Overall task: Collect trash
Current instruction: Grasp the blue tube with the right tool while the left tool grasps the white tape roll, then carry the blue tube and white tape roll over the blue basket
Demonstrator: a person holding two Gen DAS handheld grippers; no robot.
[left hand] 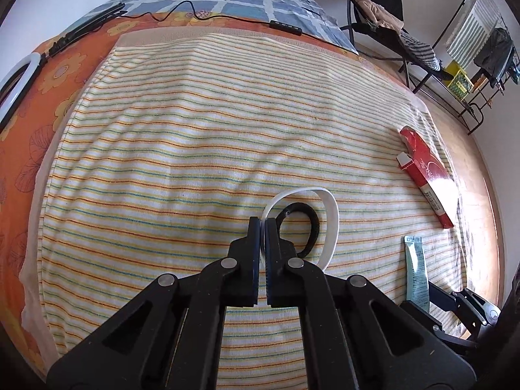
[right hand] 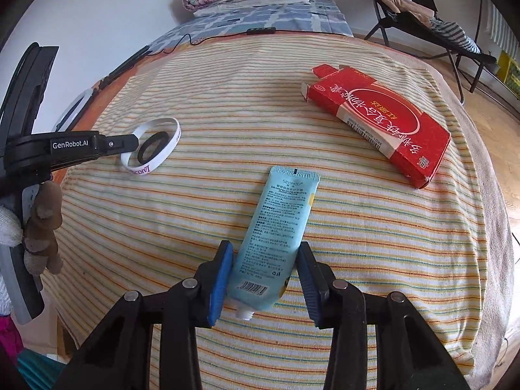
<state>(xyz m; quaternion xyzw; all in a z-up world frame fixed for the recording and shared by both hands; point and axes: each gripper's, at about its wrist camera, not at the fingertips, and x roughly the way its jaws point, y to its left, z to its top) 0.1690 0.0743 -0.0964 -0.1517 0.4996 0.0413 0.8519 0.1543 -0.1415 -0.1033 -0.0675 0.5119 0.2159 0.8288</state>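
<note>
A rough, matt terry towel (right hand: 357,227) lies under a glossy red cardboard box (right hand: 383,120), a smooth plastic tube (right hand: 279,221), a smooth rubbery white wristband (right hand: 152,149) and a matt black ring (right hand: 152,146).

White lettering "GenRobot.AI" on the black left gripper (right hand: 135,143); "SEOMOU" and "GRAPEFRUIT FRAGRANCE HAND CREAM" on the blue tube (right hand: 276,227); red box (right hand: 383,120) bears Chinese characters and a barcode, digits illegible.

Two wrist cameras, both low over the striped towel (left hand: 195,123), facing the pillow end.
They share the wristband (right hand: 152,149), red box (left hand: 425,175) and tube (right hand: 276,227).
</note>
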